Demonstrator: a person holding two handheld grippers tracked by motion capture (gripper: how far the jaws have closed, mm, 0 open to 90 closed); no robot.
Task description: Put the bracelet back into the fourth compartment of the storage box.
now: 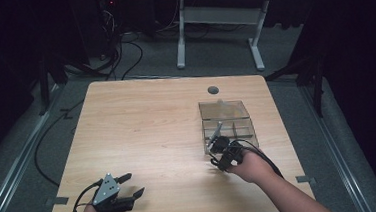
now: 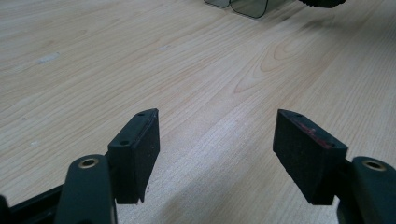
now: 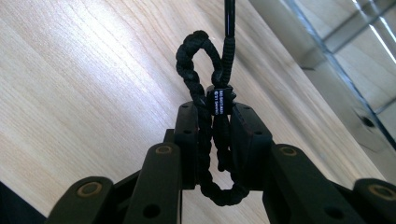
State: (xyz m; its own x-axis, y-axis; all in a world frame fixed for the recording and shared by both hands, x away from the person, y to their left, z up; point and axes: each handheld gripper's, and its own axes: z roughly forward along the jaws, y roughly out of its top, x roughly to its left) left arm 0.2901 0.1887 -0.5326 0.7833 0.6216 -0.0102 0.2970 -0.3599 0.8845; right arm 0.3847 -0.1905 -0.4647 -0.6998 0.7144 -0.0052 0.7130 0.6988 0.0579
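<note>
Braided black cord (image 3: 212, 126), looped, is being pinched by the right tool (image 3: 214, 140) beside the clear box (image 1: 225, 110); the left tool (image 2: 217, 154) is being held spread above the surface (image 1: 142, 129).

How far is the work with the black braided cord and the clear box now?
Done: the right gripper is shut on the black braided cord beside the clear compartment box. In hand: the cord hangs over the wooden table. Left: likely placing it in a compartment. The left gripper waits open.

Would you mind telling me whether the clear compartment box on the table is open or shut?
Open: the clear box has its lid laid back flat behind it, leaving its compartments uncovered.
</note>
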